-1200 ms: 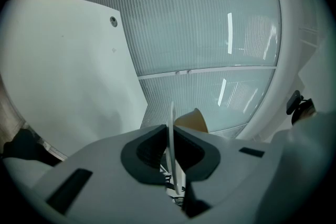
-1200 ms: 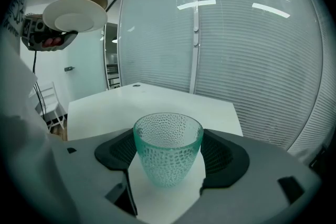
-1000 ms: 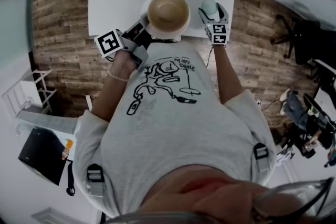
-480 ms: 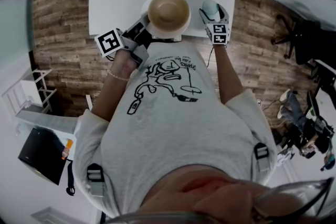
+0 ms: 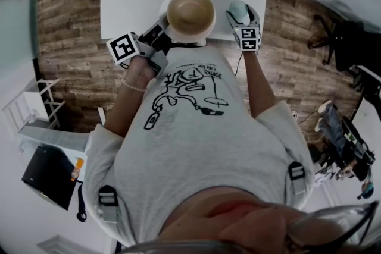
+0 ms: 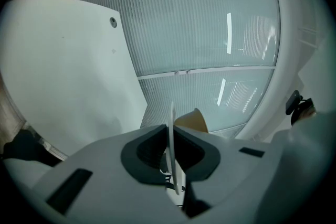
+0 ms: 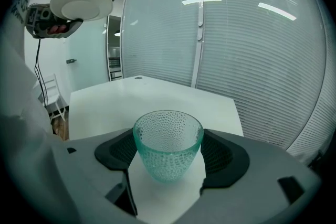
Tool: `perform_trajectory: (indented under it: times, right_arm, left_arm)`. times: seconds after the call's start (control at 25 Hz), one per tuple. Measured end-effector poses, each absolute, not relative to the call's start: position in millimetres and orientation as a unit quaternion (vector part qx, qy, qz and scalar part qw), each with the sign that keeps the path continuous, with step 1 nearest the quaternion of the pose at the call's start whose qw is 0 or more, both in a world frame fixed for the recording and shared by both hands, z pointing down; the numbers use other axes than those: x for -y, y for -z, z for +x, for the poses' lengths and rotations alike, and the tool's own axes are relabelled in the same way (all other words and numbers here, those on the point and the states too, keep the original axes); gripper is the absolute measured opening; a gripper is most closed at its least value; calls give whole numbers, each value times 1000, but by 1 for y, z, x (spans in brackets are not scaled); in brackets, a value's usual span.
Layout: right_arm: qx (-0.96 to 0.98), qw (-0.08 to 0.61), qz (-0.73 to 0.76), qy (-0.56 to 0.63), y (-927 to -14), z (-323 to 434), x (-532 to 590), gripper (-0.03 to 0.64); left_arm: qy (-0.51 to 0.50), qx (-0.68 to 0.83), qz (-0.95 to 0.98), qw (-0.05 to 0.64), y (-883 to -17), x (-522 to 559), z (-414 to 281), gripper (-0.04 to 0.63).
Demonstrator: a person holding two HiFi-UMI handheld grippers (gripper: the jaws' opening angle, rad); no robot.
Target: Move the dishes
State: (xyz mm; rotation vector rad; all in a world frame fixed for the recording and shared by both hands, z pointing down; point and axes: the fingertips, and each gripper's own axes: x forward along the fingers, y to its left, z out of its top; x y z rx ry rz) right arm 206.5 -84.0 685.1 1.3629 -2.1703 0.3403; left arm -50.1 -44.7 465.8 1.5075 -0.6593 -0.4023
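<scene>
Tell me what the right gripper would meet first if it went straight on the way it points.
The right gripper holds a green glass; straight on, the white table top looks first in its line, before the blinds, though depth is unclear.

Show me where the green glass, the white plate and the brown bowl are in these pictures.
green glass [image 7: 168, 147], right gripper view, on its dimpled front wall.
white plate [image 7: 80, 6], right gripper view, on its underside.
brown bowl [image 5: 190, 11], head view, on its inside bottom.
</scene>
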Motion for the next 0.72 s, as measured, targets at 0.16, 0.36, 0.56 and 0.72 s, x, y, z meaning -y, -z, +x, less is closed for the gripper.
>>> perform_trajectory:
  times: [0.16, 0.36, 0.56, 0.72]
  right_arm:
    - [805, 282, 506, -124, -688, 207, 77, 382]
    - [803, 283, 508, -128, -689, 210, 72, 382]
    - [802, 285, 509, -127, -690, 213, 70, 382]
    - [802, 286, 509, -127, -690, 213, 70, 382]
  left_arm:
    - [178, 289, 668, 662, -467, 44, -51, 20]
    - [176, 286, 669, 664, -466, 44, -48, 20]
    - [175, 284, 669, 665, -466, 43, -44, 20]
    - [174, 283, 668, 665, -466, 44, -44, 20]
